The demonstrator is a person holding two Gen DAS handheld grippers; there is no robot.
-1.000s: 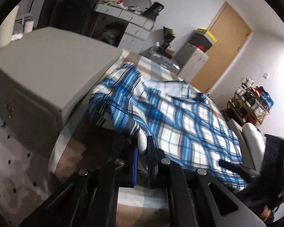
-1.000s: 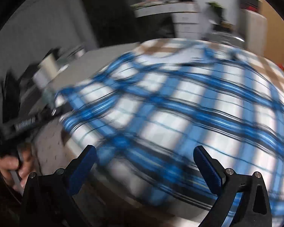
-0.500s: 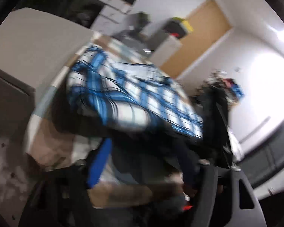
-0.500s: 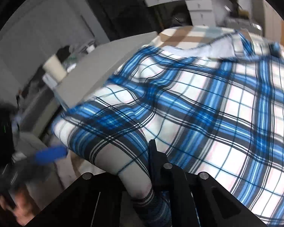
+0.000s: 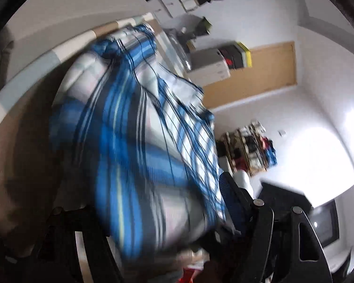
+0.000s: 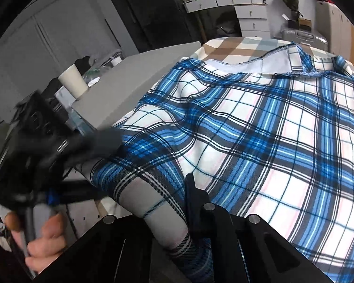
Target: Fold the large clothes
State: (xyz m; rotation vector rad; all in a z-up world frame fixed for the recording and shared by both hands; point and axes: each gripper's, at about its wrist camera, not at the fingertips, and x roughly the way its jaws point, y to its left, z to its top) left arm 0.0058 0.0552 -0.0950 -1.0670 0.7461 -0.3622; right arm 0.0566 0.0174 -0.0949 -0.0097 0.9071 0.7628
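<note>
A large blue, white and black plaid garment lies spread over a checked brown and white table cover. My right gripper is shut on a fold of the garment's near edge. My left gripper is open, its jaws wide apart with the bunched plaid cloth between them; the view is blurred and tilted. The left gripper also shows in the right wrist view, held by a hand at the garment's left edge.
A grey cabinet top with a white paper cup stands left of the table. White drawers and a suitcase stand behind. A wooden door and a cluttered shelf rack are further off.
My left gripper let go of the garment's edge, opened and swung over the cloth. My right gripper closed on a fold at the near edge and holds it.
</note>
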